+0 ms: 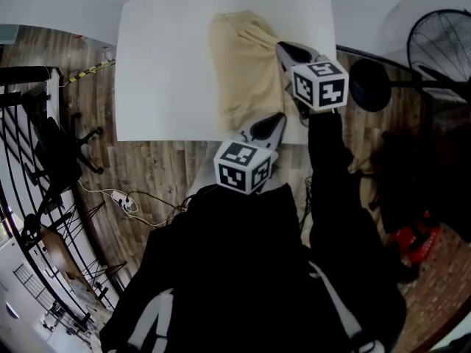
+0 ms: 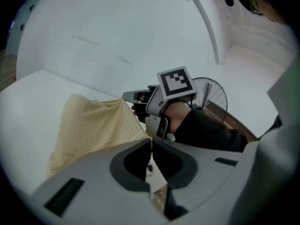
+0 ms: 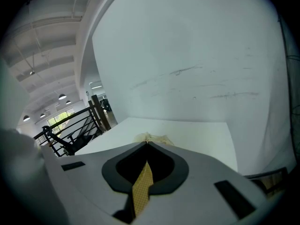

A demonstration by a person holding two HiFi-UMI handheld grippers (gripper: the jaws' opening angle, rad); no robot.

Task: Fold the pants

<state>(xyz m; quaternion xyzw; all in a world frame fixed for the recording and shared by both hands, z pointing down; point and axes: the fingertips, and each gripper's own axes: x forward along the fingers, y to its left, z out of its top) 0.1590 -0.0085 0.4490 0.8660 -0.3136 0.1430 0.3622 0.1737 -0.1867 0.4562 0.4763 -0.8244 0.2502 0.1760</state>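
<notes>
Right gripper view: pants (image 3: 142,191) strip between right gripper (image 3: 146,144) jaws.

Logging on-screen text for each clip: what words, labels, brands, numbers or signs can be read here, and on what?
None can be read.
The marker cube on the left tongs and the one on the right tongs bear only black-and-white square patterns.
The pants and table show no print.
</notes>
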